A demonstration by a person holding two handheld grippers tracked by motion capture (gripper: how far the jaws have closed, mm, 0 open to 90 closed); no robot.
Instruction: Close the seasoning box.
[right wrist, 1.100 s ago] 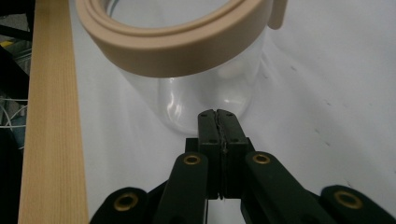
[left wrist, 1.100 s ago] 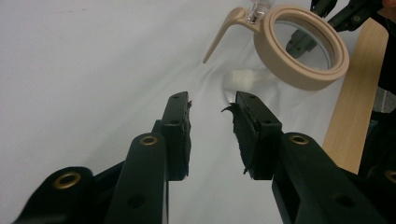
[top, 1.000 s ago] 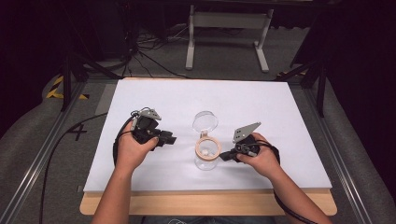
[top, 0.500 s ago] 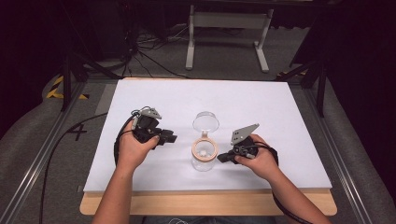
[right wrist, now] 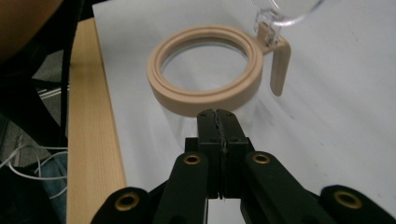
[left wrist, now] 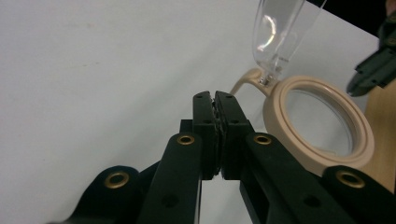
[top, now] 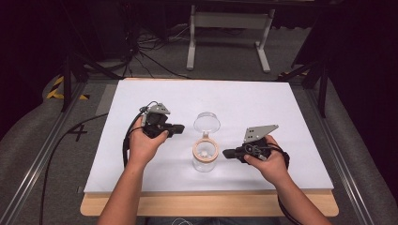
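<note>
**Clear jar with its flip lid standing open, both jaws pressed together and empty**

The counter (top: 141, 98) is a white sheet over a wooden board, whose bare strip shows along the near edge. The jar (top: 205, 159) stands a little nearer that near edge than the far one, about midway between the left and right edges. Its clear lid (top: 207, 122) is swung up and back on a hinge, on the side toward the far edge.

The jar looks like a light, thin-walled clear container, plastic or glass I cannot tell, with a stiff tan collar (right wrist: 205, 70) round its mouth. Something small and pale lies at the bottom. The clear wall is likely smooth and slippery, and an empty jar this light would tip or slide at a sideways push. The collar is the safer hold: rigid, with a raised edge for the jaws to bite across. The tan hinge arm (right wrist: 279, 65) and the lid are slim and probably the weakest parts, so better nudged than squeezed.

The left gripper (top: 176, 129) sits just left of the jar, its jaws together with nothing between them. The right gripper (top: 227, 153) lies just right of it, jaws likewise together and empty, tips close to the collar but apart from it.
</note>
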